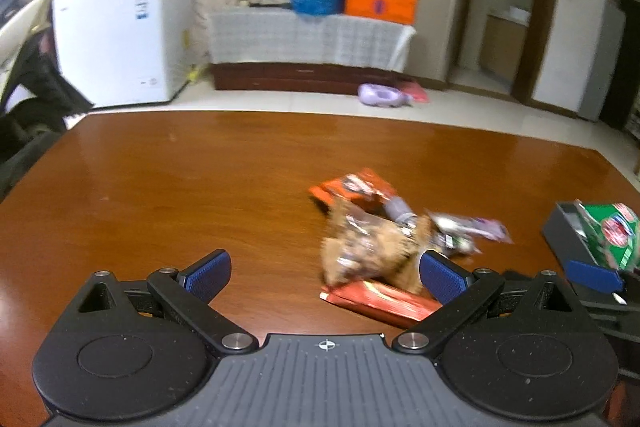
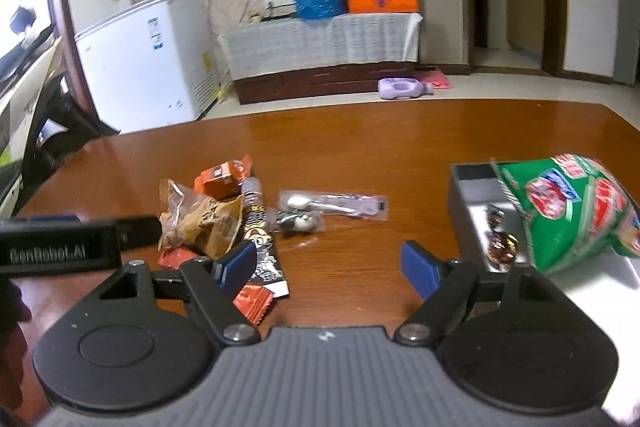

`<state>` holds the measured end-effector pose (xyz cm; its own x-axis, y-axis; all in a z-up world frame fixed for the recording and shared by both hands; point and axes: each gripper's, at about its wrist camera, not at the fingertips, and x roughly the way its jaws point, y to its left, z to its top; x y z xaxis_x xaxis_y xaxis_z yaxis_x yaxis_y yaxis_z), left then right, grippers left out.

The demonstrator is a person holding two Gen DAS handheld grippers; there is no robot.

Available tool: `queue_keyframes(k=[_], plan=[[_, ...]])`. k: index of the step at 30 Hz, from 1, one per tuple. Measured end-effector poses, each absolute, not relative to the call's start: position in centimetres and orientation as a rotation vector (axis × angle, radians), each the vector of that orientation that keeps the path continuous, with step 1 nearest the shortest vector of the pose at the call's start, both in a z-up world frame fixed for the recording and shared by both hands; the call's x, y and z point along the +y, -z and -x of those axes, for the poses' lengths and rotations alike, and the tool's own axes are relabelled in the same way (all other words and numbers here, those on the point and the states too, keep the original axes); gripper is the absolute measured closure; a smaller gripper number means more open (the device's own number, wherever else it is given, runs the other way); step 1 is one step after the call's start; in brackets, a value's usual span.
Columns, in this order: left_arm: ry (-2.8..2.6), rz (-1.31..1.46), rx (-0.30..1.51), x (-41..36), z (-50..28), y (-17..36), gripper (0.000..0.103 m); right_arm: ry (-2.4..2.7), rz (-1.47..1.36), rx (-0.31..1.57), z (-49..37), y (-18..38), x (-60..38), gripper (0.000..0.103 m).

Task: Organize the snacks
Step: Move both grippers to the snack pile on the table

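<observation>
A pile of snacks lies on the brown table (image 1: pixel 160 179): an orange pack (image 2: pixel 222 179), a clear bag of brown pastry (image 2: pixel 200 223), a long black-and-white stick pack (image 2: pixel 258 227), a red sachet (image 2: pixel 252 303) and a purple clear-wrapped packet (image 2: pixel 340 205). A grey box (image 2: pixel 472 203) at the right holds a green bag (image 2: pixel 576 211) and dark wrapped sweets (image 2: pixel 500 247). My left gripper (image 1: pixel 324 273) is open and empty, just left of the pastry bag (image 1: pixel 368 251). My right gripper (image 2: pixel 330 267) is open and empty between pile and box.
The left gripper's body (image 2: pixel 72 239) shows at the left of the right wrist view. Beyond the table are a white freezer (image 1: pixel 116 35), a cloth-covered cabinet (image 1: pixel 312 39) with blue and orange bags, a wall TV and a doorway.
</observation>
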<state>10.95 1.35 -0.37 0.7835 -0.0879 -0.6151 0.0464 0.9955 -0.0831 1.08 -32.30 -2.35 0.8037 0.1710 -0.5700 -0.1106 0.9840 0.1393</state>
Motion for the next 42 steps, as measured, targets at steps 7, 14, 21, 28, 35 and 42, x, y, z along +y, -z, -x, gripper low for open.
queue_keyframes(k=[7, 14, 21, 28, 35, 42], plan=[[0.05, 0.16, 0.703, 3.3, -11.9, 1.4, 0.009, -0.27, -0.056, 0.631, -1.8, 3.5, -30.5, 0.022], [0.186, 0.146, 0.574, 1.9, -11.5, 0.8, 0.009, -0.417, 0.073, 0.618, -1.4, 4.6, -27.7, 0.022], [0.268, 0.05, 0.57, -0.5, -12.5, 1.8, 0.009, -0.473, 0.148, 0.597, -2.0, 5.5, -26.0, 0.033], [0.306, 0.025, 0.645, -1.4, -14.0, 3.0, 0.03, -0.5, 0.22, 0.575, -2.9, 6.1, -24.7, 0.043], [0.258, -0.001, 0.66, -1.4, -14.5, 3.4, 0.039, -0.502, 0.259, 0.56, -2.8, 6.0, -24.6, 0.065], [0.262, 0.008, 0.656, -0.8, -14.3, 3.0, 0.051, -0.524, 0.254, 0.601, -2.0, 5.6, -24.7, 0.073]])
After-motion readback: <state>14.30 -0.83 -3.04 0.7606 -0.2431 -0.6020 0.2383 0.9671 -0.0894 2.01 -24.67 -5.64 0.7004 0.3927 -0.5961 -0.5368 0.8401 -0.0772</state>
